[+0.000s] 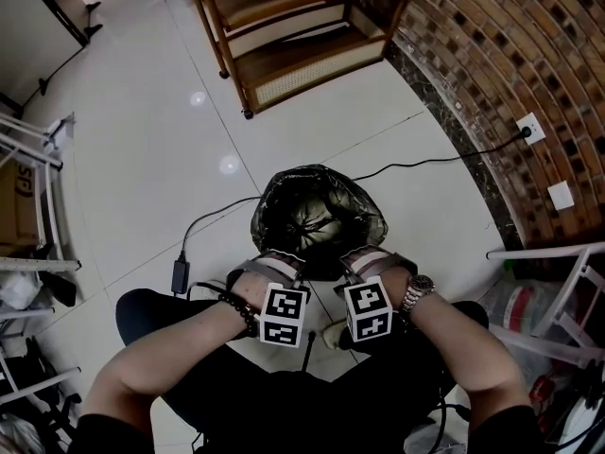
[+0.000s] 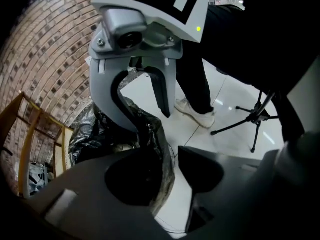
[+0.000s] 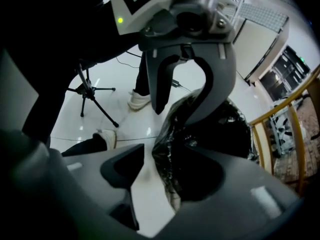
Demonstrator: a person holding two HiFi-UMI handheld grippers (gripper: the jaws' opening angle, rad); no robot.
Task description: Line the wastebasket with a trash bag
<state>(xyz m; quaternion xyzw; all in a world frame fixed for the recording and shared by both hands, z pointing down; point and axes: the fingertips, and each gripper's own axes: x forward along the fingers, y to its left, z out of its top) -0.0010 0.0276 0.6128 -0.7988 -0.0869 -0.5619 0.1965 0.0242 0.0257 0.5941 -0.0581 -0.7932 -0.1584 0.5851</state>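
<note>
The only print that could be made out stood on a cardboard box (image 1: pixel 14 206), far off to the left of both pairs of jaws: dark letters that looked like "SF", cut off and not surely read. The marker cube (image 1: pixel 284 315) behind the jaws of the left gripper (image 1: pixel 277 263) and the other cube (image 1: pixel 369 312) behind those of the right gripper (image 1: pixel 367 261) bore only black-and-white square patterns.

Open floor (image 1: pixel 142 149) left of wastebasket (image 1: pixel 317 218); brick wall (image 1: pixel 510 55) right.
</note>
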